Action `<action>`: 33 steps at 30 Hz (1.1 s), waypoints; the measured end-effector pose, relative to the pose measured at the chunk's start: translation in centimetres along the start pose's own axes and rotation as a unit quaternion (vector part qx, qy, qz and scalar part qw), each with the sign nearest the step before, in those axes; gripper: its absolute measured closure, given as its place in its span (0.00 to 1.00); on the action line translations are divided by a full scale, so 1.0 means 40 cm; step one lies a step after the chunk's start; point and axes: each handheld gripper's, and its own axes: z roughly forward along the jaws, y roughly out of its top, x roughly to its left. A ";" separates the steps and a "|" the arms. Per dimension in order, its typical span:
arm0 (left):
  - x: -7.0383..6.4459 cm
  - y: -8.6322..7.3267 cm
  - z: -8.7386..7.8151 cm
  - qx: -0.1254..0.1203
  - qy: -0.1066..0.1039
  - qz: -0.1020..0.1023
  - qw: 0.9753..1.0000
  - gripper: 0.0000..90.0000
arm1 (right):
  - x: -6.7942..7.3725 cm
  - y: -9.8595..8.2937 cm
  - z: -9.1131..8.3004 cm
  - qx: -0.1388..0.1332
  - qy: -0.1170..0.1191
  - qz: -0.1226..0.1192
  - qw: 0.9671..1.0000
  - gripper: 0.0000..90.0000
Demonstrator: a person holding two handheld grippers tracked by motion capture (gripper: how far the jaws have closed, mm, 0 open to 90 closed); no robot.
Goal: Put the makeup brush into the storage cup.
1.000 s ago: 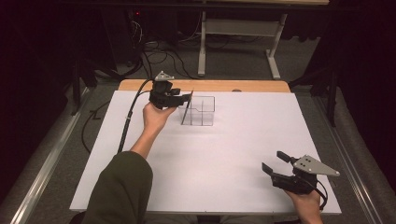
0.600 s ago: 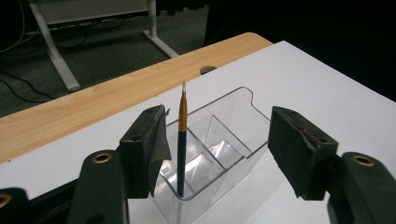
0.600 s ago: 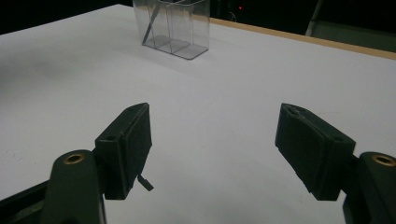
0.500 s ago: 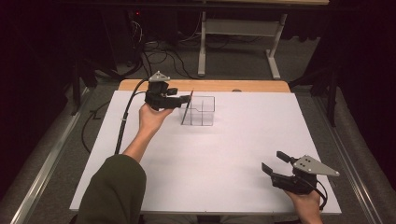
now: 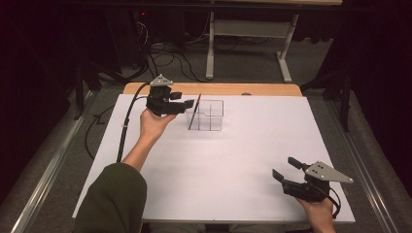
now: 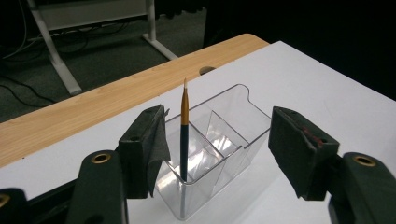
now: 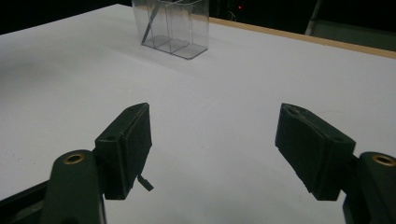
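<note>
The pencil point(image 6: 184, 128) stands tilted in the clear organizer point(image 6: 219, 140), at 12 o'clock on the table; the left gripper point(image 6: 215, 154) gapes wide around it, gripping nothing; a careless retreat could tip both.

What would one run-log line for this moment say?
left claw: open beside clear organizer | paintbrush: standing in organizer, released | right claw: open, idle above white table

Left gripper point(image 5: 187, 103) held raised at far left of table, jaws spread wide, nothing between pads; forearm in dark green sleeve point(image 5: 111, 199) extended forward. Right gripper point(image 5: 286, 170) held low at near right edge, jaws spread wide, empty; right hand point(image 5: 318, 209) gripping from below.
</note>
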 end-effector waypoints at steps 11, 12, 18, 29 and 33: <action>0.002 -0.013 -0.010 0.001 -0.004 0.000 1.000 0.41 | -0.001 0.000 0.000 0.000 0.001 0.001 1.000 0.32; 0.002 -0.014 -0.011 0.000 -0.004 0.000 1.000 0.41 | -0.001 0.000 0.000 0.000 0.000 0.000 1.000 0.32; -0.001 -0.020 -0.016 -0.003 -0.006 0.001 1.000 0.41 | 0.000 0.000 0.000 0.002 0.001 0.002 1.000 0.32; -0.004 -0.025 -0.033 -0.006 -0.009 0.006 1.000 0.41 | -0.001 0.000 0.000 0.001 0.000 0.000 1.000 0.32; -0.003 -0.027 -0.039 -0.004 -0.007 0.002 1.000 0.41 | 0.000 -0.001 0.001 0.003 0.000 0.001 1.000 0.32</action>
